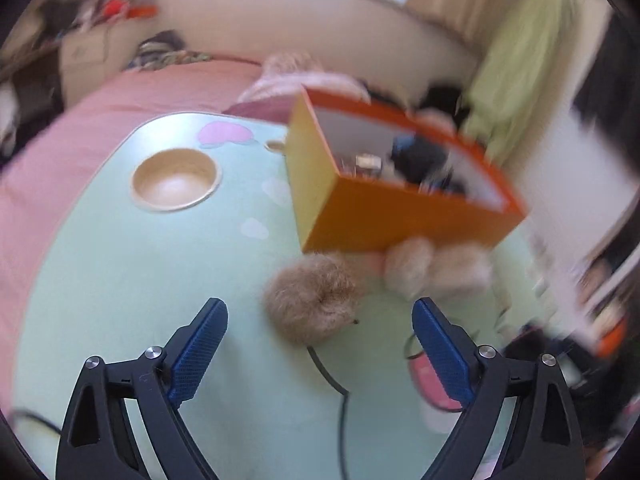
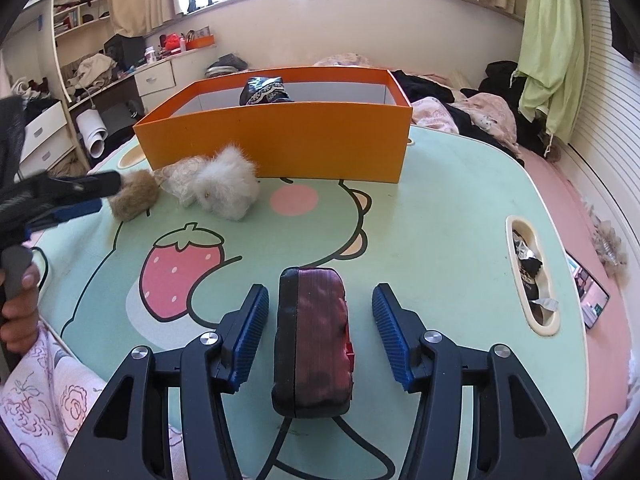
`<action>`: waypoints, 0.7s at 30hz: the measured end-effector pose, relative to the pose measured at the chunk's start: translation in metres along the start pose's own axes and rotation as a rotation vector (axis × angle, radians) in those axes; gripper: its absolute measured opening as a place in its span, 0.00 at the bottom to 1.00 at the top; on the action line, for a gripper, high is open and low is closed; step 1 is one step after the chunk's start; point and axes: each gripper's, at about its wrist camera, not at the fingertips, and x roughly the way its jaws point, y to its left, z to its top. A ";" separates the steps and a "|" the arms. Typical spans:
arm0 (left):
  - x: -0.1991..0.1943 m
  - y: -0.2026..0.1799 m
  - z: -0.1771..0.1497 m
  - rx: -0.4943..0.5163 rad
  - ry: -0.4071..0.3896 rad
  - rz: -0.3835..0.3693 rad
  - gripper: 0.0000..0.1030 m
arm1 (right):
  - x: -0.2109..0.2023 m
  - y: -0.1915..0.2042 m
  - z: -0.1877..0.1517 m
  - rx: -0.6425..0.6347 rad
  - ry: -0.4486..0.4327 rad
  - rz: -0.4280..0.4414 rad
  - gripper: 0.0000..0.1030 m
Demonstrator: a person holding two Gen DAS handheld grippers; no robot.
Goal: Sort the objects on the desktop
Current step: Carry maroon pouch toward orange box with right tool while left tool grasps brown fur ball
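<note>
An orange box point(image 2: 280, 144) stands at the far side of the green cartoon table point(image 2: 440, 216), with a dark patterned item point(image 2: 264, 90) inside. A brown fluffy scrunchie point(image 2: 134, 196) and a white fluffy piece point(image 2: 228, 184) lie in front of it. My left gripper point(image 1: 320, 308) is open, its jaws wide on either side of the brown scrunchie point(image 1: 316, 296), just short of it; the box point(image 1: 400, 192) is blurred behind. My right gripper point(image 2: 320, 300) is open, with a red and black pouch point(image 2: 314, 340) lying on the table between its fingers, not clamped.
A round recessed cup holder point(image 1: 176, 180) sits at the table's far left in the left wrist view. An oval slot point(image 2: 532, 276) with small items is at the table's right edge. A pink bed with clothes surrounds the table. A phone point(image 2: 588, 296) lies right of the table.
</note>
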 end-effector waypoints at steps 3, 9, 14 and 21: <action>0.007 -0.015 0.000 0.111 0.009 0.042 0.57 | 0.000 -0.001 0.000 0.003 -0.002 0.002 0.53; -0.003 -0.016 -0.008 0.125 -0.038 -0.012 0.37 | -0.001 -0.004 0.000 0.019 -0.008 0.003 0.53; -0.030 -0.021 -0.022 0.170 -0.122 0.007 0.37 | -0.007 -0.013 -0.003 0.067 -0.026 0.006 0.53; -0.041 -0.028 -0.036 0.216 -0.144 0.013 0.37 | -0.008 -0.016 -0.002 0.075 -0.036 0.024 0.29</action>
